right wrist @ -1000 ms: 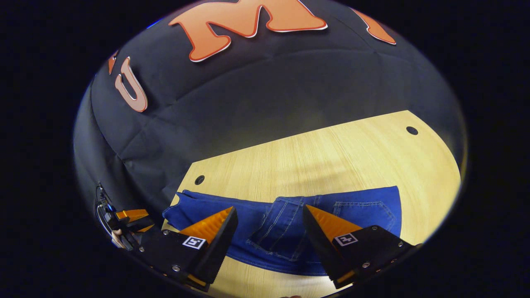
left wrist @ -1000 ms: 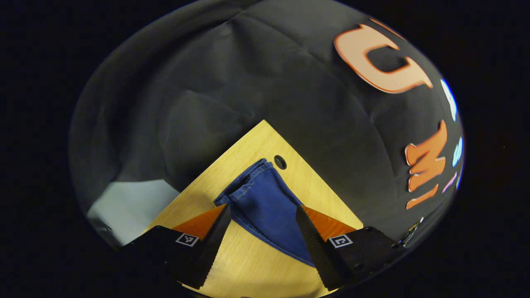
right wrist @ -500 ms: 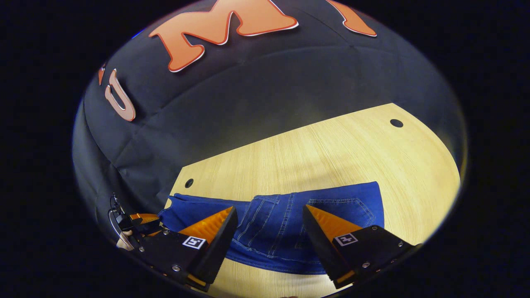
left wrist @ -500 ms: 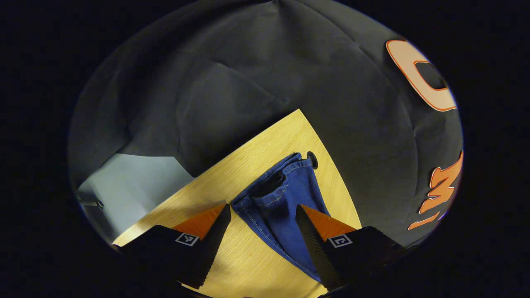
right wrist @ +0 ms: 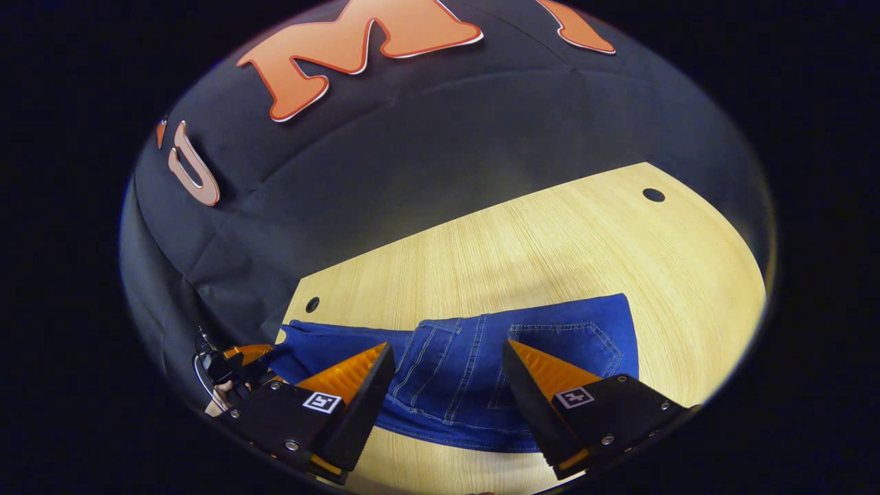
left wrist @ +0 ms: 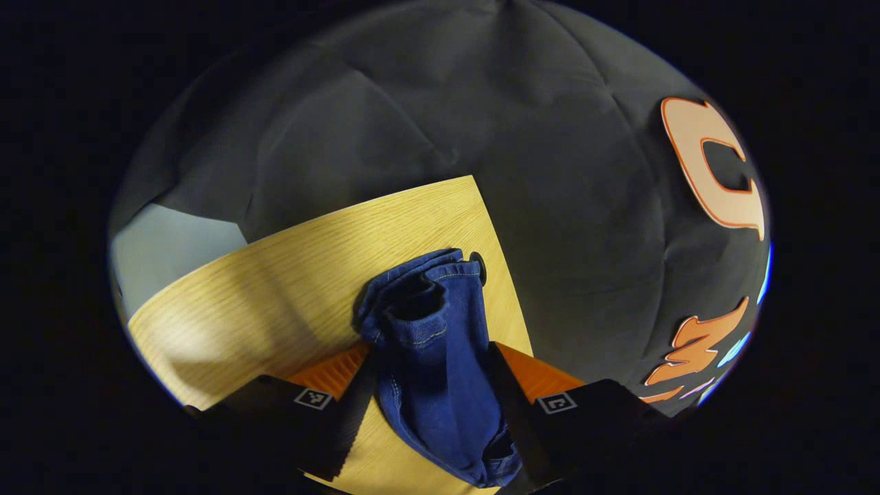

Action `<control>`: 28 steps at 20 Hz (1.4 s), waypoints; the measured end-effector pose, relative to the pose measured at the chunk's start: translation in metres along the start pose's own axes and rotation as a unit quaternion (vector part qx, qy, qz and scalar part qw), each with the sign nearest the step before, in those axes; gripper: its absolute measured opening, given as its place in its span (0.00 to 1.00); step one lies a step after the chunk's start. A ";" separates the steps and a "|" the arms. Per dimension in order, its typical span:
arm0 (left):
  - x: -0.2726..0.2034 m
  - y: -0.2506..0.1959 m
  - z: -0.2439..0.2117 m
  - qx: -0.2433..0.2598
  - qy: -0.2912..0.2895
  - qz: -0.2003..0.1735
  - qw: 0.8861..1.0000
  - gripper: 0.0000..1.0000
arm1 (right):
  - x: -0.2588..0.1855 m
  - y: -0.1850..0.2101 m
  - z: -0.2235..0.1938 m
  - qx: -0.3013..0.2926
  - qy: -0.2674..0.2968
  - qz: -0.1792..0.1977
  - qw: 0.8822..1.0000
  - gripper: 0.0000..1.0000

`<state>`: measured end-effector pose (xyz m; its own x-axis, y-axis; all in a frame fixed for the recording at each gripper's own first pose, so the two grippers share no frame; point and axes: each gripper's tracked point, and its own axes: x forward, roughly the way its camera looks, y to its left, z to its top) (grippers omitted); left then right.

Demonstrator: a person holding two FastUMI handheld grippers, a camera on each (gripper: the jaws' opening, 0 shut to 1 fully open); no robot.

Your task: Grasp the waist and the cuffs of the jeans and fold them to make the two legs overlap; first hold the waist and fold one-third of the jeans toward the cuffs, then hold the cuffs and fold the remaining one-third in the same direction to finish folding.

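Blue denim jeans point(right wrist: 474, 385) are laid lengthwise on the light wooden desk point(right wrist: 550, 254), legs seemingly overlapped, cuffs point(left wrist: 419, 302) framed by the spread left gripper point(left wrist: 430, 405), waist beneath the spread right gripper point(right wrist: 447, 392); both thirds-folds are judged outstanding.

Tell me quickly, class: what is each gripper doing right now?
Left gripper: open, fingers straddling the bunched jeans leg.
Right gripper: open, poised over the jeans' waist, holding nothing.

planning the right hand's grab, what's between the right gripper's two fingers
In the right gripper view, the right gripper is open and the jeans, waist end with stitched pockets, lie flat on the table between its fingers.
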<state>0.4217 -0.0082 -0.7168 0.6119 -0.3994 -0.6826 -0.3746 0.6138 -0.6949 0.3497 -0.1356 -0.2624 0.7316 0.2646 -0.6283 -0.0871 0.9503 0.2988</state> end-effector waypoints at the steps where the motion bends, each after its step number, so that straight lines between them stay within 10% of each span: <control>1: 0.006 0.001 -0.001 0.018 0.004 0.006 1.000 0.82 | 0.000 0.000 0.000 0.002 0.001 -0.001 1.000 0.97; 4: 0.017 0.007 -0.012 0.046 0.018 0.032 0.998 0.67 | 0.000 0.000 -0.002 0.013 0.007 0.003 1.000 0.97; 7: 0.027 0.008 -0.010 0.019 -0.003 0.060 0.998 0.06 | -0.003 -0.003 -0.003 0.012 0.007 -0.001 1.000 0.97; 8: 0.025 0.008 -0.012 0.030 -0.012 0.063 0.997 0.01 | -0.003 -0.004 -0.003 0.008 0.007 -0.006 1.000 0.97; 17: -0.071 -0.120 -0.027 0.133 -0.084 -0.011 0.988 0.01 | -0.017 -0.018 0.020 0.025 -0.015 0.006 1.000 0.97; 28: -0.129 -0.334 -0.182 0.264 -0.073 -0.109 0.955 0.01 | -0.078 -0.143 0.070 0.067 -0.042 0.006 0.997 0.97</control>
<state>0.3407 -0.2857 -0.4382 0.7410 -0.4805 -0.4690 0.1528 0.8009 -0.5790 0.3523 -0.3036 -0.2054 0.7855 0.2562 -0.5634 -0.0092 0.9150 0.4033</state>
